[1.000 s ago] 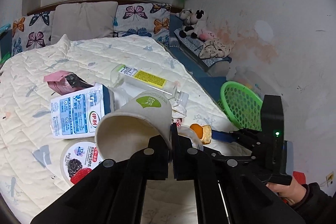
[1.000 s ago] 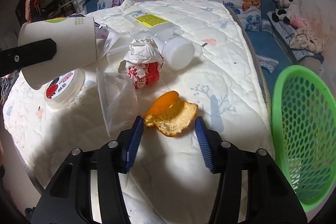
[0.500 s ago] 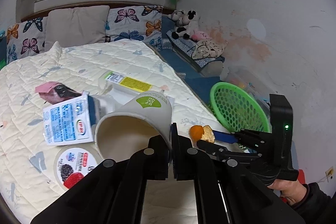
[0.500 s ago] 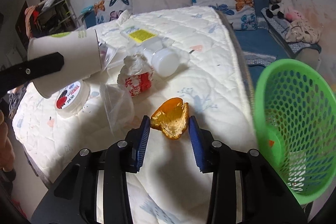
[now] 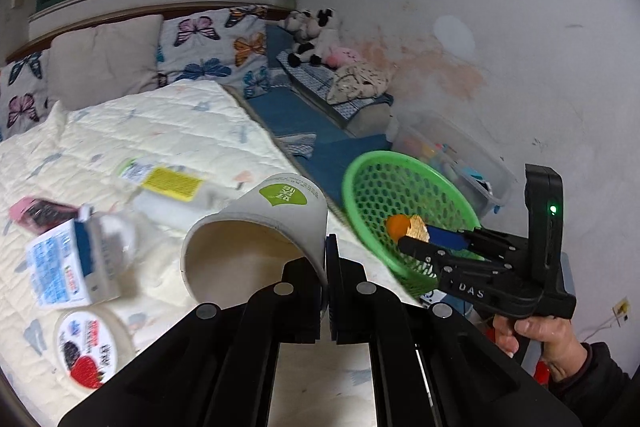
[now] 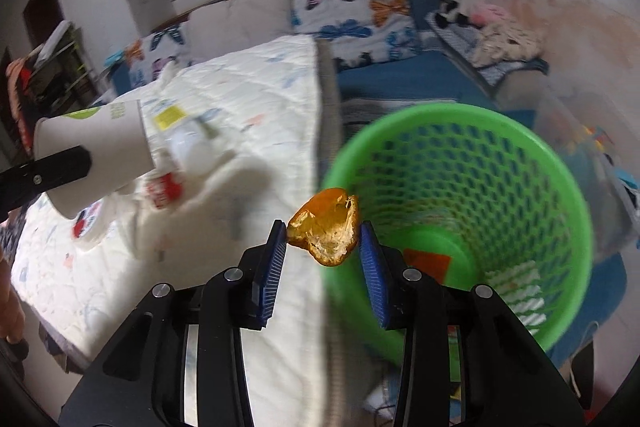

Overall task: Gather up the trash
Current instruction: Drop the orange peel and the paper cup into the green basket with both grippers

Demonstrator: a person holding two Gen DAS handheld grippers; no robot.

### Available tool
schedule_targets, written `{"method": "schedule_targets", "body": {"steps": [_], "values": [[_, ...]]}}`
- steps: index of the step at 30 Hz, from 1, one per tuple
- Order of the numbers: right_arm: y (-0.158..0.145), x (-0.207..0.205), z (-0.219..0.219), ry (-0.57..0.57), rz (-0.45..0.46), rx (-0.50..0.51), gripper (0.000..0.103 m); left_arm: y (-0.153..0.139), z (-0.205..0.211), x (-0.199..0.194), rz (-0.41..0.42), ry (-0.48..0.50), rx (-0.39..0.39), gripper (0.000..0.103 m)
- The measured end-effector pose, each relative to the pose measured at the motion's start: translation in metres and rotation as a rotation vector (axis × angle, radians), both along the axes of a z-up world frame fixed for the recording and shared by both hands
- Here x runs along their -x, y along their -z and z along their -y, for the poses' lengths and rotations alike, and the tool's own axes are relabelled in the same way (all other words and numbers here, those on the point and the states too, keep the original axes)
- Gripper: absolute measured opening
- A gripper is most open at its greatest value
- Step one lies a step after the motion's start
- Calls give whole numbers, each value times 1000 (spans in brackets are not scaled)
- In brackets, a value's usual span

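Right wrist view: a curled orange fruit peel (image 6: 326,237) is being clamped by the right gripper (image 6: 323,241) at the green mesh plastic basket's (image 6: 560,163) rim; a white paper cup (image 5: 256,227) is being pinched by the left gripper (image 5: 325,259).

Matt paper cup (image 5: 256,227), glossy perforated green plastic basket (image 6: 500,155), quilted cloth bedspread (image 5: 160,135), and rough-pithed, waxy orange peel (image 6: 326,231).

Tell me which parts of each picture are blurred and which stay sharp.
Left wrist view: the bottle and milk carton on the bed smear with motion; the left tool, its paper cup and the right tool read sharp. Right wrist view: the green basket rim and the bed litter streak; the orange peel between the right tool's fingers stays crisp. Both bend at the edges.
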State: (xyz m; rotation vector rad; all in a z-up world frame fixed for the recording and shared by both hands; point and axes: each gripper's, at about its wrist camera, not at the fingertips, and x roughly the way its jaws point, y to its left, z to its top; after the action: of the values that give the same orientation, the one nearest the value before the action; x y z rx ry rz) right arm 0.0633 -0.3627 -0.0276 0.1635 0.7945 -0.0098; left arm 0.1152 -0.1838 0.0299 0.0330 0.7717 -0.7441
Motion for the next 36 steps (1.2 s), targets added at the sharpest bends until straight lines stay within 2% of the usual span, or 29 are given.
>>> {"method": "schedule_targets", "body": {"steps": [10,20,36], "values": [[15,16,50,118,-55,-2,41,2,72,4,1,101,-53,3],[16,38,82,188,-61,-7,50,26,130,1,-66,180,-80,3],[10,56,100,220,-36,-22,51,54,163,-1,-133,216,-88,5]]}}
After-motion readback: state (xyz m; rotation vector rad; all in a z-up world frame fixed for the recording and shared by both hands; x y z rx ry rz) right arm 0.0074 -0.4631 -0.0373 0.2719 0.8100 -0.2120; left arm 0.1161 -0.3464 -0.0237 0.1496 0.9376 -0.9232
